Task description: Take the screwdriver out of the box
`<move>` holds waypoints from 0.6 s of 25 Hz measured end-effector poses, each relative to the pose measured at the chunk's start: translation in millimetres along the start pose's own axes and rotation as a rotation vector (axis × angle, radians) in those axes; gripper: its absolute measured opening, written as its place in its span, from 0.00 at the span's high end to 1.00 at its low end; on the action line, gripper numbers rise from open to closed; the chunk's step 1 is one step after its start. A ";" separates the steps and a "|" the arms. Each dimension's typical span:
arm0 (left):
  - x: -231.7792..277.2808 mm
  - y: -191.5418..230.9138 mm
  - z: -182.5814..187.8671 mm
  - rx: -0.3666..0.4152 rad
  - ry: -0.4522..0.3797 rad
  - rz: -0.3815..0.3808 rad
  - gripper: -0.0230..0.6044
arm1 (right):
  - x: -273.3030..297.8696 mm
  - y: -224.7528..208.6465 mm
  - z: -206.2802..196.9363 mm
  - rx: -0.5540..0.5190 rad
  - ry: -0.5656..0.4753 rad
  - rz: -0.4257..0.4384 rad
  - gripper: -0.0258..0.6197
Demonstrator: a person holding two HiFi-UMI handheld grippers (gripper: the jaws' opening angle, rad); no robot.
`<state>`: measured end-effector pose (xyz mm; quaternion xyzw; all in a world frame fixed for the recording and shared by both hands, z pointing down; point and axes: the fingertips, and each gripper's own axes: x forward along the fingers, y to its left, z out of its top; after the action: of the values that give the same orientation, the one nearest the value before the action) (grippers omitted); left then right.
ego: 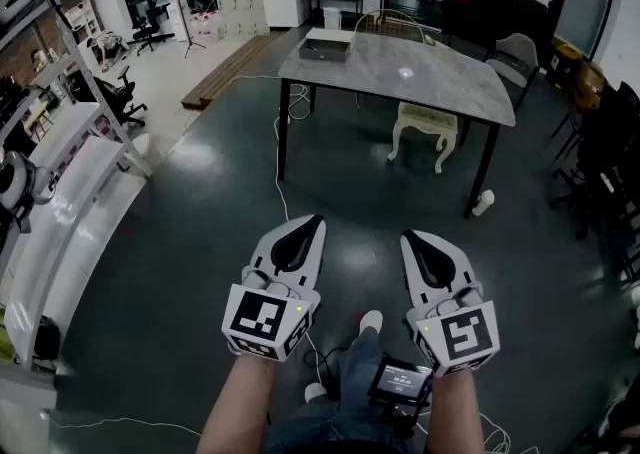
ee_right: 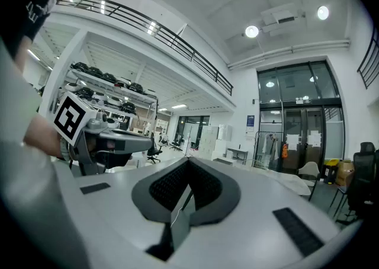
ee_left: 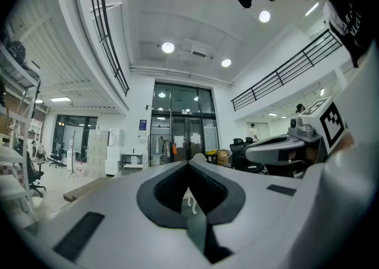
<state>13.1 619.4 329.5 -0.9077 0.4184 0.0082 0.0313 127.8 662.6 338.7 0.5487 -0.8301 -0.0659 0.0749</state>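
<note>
Fingers (ee_left: 106, 202) of left gripper (ego: 312, 225) and right gripper (ego: 409, 238) meet, far from table edge (ego: 400, 98).

Grey table (ego: 440, 80); shallow box (ego: 327, 45) on far-left corner.

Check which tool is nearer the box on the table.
Left. The left tool sits almost straight below the box in the head view; the right tool is offset further right. Both are well short of the table.
</note>
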 end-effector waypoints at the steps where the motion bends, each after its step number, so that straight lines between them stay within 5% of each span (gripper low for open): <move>1: -4.3 -2.2 2.0 -0.005 -0.005 -0.001 0.94 | -2.9 3.9 5.5 -0.004 -0.002 0.001 0.92; 15: 12.9 8.3 8.8 -0.008 -0.031 -0.006 0.94 | 16.3 -5.8 19.6 -0.005 -0.024 0.010 0.92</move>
<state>15.4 604.8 319.8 -0.9088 0.4152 0.0240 0.0341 122.9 645.9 319.2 0.5434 -0.8335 -0.0741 0.0667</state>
